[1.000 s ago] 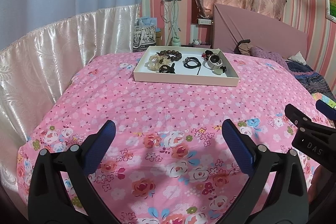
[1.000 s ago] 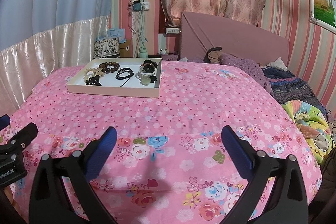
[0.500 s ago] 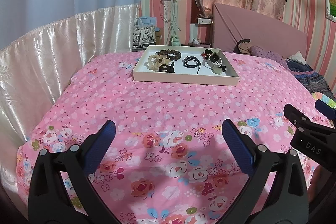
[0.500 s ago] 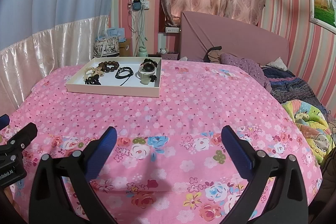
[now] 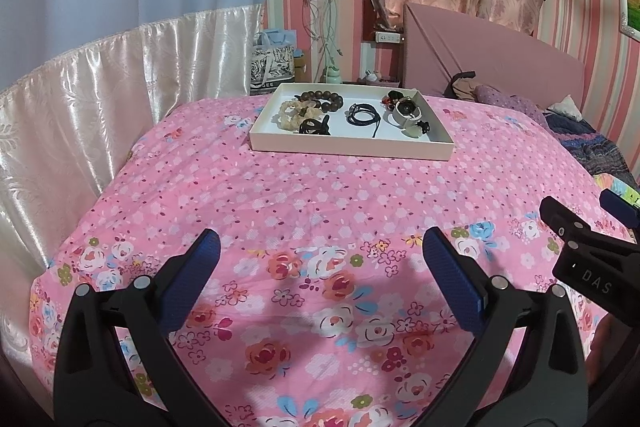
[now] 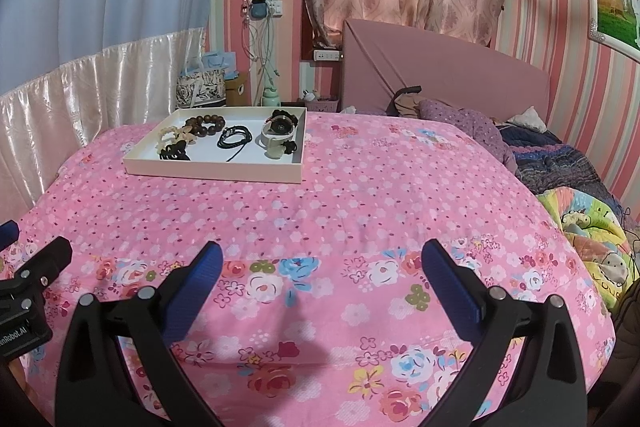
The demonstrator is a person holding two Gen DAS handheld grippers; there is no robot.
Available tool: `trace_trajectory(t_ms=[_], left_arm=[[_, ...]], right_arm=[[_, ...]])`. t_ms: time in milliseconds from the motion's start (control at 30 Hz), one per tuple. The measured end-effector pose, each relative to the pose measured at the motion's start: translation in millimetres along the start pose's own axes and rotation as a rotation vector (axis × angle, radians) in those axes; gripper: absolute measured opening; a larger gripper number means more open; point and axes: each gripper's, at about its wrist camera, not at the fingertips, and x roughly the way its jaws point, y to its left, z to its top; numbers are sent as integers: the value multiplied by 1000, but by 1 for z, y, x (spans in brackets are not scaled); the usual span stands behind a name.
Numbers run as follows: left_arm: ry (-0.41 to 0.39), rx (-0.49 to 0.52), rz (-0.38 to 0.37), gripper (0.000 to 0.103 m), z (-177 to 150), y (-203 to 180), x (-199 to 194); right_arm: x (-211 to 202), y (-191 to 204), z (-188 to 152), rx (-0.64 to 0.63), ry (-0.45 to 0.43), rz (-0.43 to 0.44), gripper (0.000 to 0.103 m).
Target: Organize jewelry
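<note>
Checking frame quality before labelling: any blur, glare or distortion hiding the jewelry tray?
Left wrist: sharp, tray evenly lit, no glare; fisheye bends the edges, and the left gripper shadows the near bedspread. Right wrist: same barrel distortion and dark corner vignette; right gripper sharp.

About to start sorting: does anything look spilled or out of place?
Nothing has spilled. All the jewelry sits inside the tray on the bed, though the bracelets at its left overlap in a heap.

Left gripper point(image 5: 320, 263) jaws spread wide, nothing held, low over the bed point(image 5: 320, 195). Right gripper point(image 6: 320, 267) same: wide apart, nothing held, level beside the left one.
</note>
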Motion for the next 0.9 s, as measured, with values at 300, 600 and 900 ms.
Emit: trace_trajectory(t_ms=[300,600,900], left_arm=[[5,0,0,100,0,-1,3],[7,5,-3,100,-1,-3,5],[13,0,-1,100,-1,-4,8]], right_arm=[[0,0,0,0,-1,-1,99],[1,-1,-1,1,1,-1,99],[2,-1,-1,1,2,-2,99]])
